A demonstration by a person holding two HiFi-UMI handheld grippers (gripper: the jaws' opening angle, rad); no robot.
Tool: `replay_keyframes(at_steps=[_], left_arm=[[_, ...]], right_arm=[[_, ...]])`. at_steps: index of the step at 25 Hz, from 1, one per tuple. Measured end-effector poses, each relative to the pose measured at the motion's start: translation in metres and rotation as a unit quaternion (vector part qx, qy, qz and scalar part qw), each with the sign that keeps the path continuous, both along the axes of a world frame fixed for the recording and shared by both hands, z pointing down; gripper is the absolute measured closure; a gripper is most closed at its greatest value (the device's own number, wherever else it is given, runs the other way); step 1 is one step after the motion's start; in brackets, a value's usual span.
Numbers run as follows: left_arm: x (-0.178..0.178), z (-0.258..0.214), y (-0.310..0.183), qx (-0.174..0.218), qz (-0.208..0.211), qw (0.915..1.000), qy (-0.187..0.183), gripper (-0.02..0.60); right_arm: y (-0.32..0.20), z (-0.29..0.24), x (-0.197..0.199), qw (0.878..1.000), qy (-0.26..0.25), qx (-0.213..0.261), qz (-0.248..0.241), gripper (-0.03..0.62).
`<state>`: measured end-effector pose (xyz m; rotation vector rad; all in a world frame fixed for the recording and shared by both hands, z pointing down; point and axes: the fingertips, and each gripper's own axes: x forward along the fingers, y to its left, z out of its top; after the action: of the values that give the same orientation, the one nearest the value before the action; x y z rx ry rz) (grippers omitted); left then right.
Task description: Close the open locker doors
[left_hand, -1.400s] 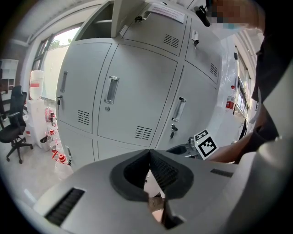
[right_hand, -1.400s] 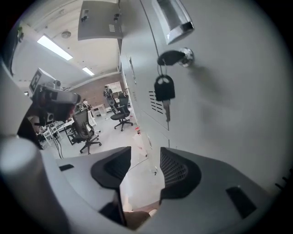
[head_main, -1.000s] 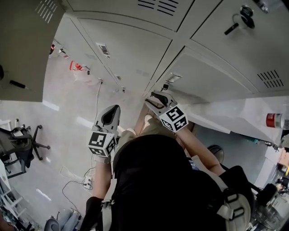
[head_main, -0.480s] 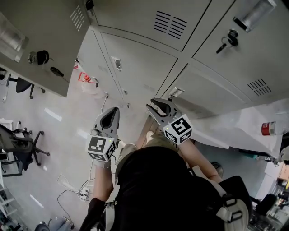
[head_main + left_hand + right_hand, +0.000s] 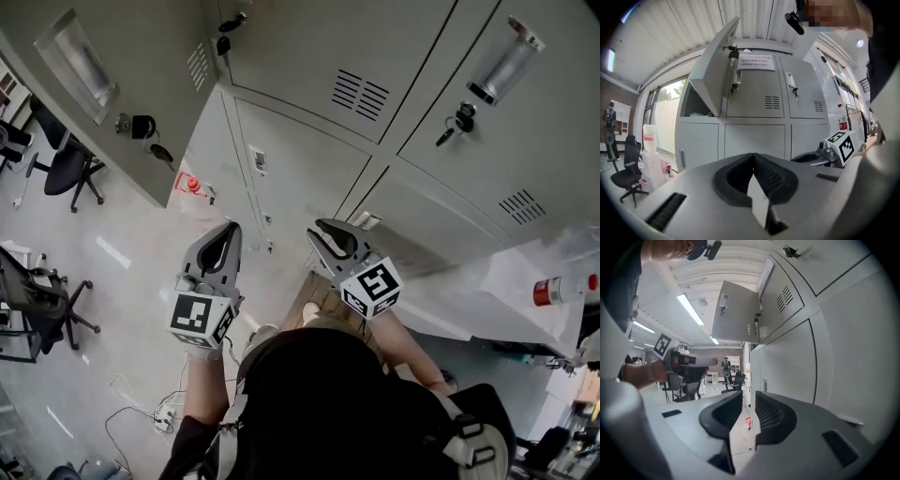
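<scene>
The grey lockers (image 5: 309, 150) fill the head view. One upper door (image 5: 103, 84) swings open at the left, with a key hanging from its lock. That door (image 5: 715, 70) stands ajar above and ahead in the left gripper view, and the door (image 5: 736, 317) also shows in the right gripper view. My left gripper (image 5: 228, 230) is held level in front of the lower lockers; its jaws (image 5: 753, 157) are shut and empty. My right gripper (image 5: 323, 228) hangs beside it; its jaws (image 5: 748, 397) have just been closing, a narrow gap remains, and nothing is between them. Neither gripper touches a door.
Office chairs (image 5: 66, 164) stand on the floor at the left, with cables (image 5: 141, 403) below. A bag with red print (image 5: 192, 183) sits by the locker base. A red-labelled bottle (image 5: 553, 289) rests on a white sheet at the right. Keys (image 5: 457, 120) hang from a closed upper door.
Both grippers have risen in front of the lockers. The upper row and the open door have come further into the head view. The right gripper's jaws have narrowed.
</scene>
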<state>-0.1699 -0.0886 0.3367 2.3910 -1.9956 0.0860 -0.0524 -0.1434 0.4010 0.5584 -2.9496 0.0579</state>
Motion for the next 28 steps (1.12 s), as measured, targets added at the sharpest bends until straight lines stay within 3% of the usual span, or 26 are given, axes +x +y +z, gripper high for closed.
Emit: replay_keyframes(at_steps=[13,20,28], left_arm=[[-0.018,-0.08,0.0,0.063,-0.044,0.9962,-0.039,0.574],[-0.035,-0.101,0.003,0.096,-0.076,0.9915,-0.043,0.574],[-0.05,-0.111,0.005,0.119,-0.082,0.9889,-0.036,0.574]], right_arm=[[-0.008,-0.013,0.001,1.0,-0.019,-0.003,0.022,0.503],[-0.006,-0.003,0.001,0.999,-0.013,-0.014,0.027,0.508],[0.001,0.004,0.0,0.999,-0.001,-0.017,0.038,0.508]])
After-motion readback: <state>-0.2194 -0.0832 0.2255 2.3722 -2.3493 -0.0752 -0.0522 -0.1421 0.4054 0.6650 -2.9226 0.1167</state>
